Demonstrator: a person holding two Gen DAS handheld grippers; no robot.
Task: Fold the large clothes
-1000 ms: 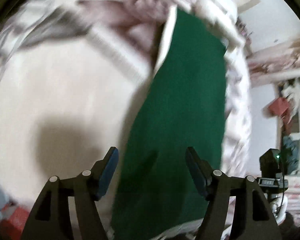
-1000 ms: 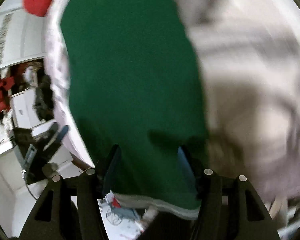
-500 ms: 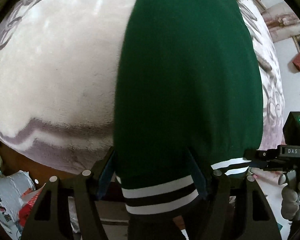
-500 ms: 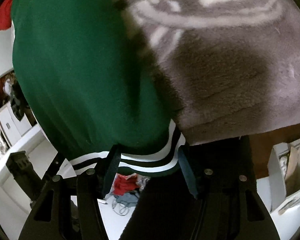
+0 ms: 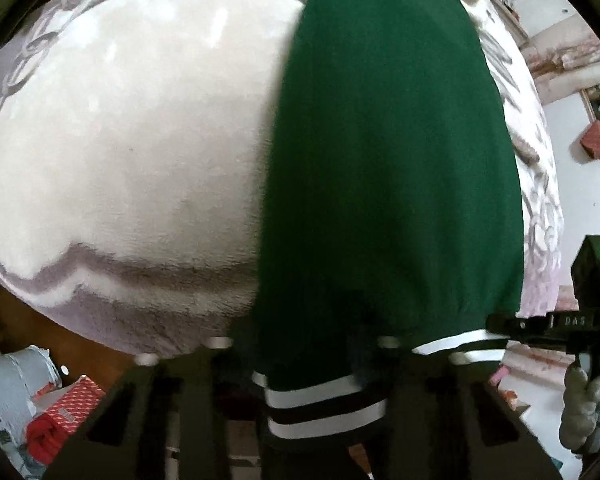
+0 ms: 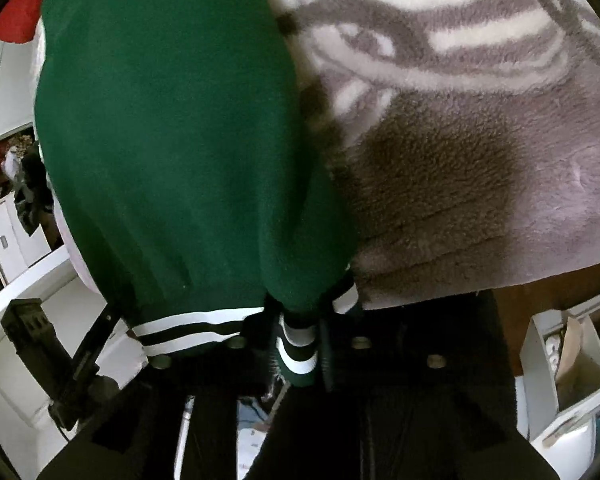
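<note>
The green sweater [image 5: 388, 168] lies stretched out ahead of both grippers on the plush blanket [image 5: 124, 152], its black-and-white striped hem [image 5: 320, 404] at the near edge of the bed, right at the jaws. A second ago both views were a blur of cloth swinging across the blanket. Now the garment has settled flat and the hem has come into the fingers.

The right gripper [image 6: 300, 344] has changed most. Half a second back its jaws stood apart around the hem, and now they have drawn together and are pinching a bunched corner of the striped band between them. The left gripper [image 5: 306, 364] is harder to read (its fingers are smeared by motion). The hem sits between its jaws, but whether they have closed on it I cannot tell.

To my eye that means the spreading is done and the grasp for the first fold is under way: one hem corner secured, the other perhaps not. Lifting before the left side bites would drag the sweater askew, so it ought to be confirmed first.
</note>
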